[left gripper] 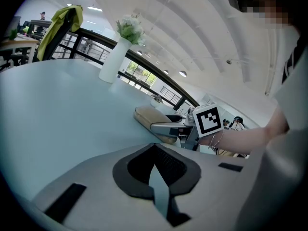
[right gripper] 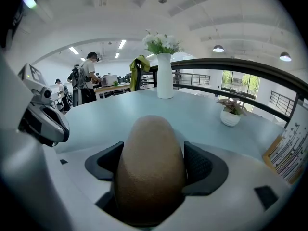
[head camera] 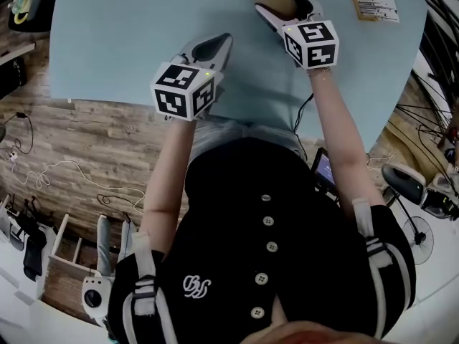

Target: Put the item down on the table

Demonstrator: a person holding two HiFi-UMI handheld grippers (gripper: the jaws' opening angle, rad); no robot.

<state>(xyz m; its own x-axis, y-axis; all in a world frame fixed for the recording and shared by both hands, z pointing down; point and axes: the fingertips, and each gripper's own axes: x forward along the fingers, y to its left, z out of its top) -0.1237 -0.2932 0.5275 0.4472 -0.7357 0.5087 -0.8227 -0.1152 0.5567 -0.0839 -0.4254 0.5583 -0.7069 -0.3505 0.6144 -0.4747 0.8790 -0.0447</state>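
While the right gripper (head camera: 287, 9) is clamped on the item (right gripper: 151, 172), the put-down step is in hand and not yet finished.

Obs.:
- Item: brown, oblong, finely pebbled skin. The right gripper view shows it filling the gap between the two dark pads, fingers pressed on both flanks.
- Position: over the far part of the pale blue desk (head camera: 129, 34), ahead of the person. In the left gripper view the item lies low and flat against the desk top. It looks to be touching or just above, but contact can't be confirmed from these angles.
- Left gripper (head camera: 208, 49): near the desk's front edge, well apart from the item. Its own view shows the fingers drawn together with only a thin slit of desk colour between them, and nothing held.
- Nearby: a printed card (head camera: 374, 4) to the right of the right gripper, not touching. A white vase (right gripper: 164, 76) with flowers and a small potted plant (right gripper: 231, 113) stand farther back, well away.

Judgement: late in the task; the carry looks over and what remains is the release.

Next move calls for:
1. Settle the item fully onto the desk, long side down, so it does not rock.
2. Spread the right fingers evenly; a rounded body may roll if one pad drags.
3. Back straight out along the fingers' line, away from the card.
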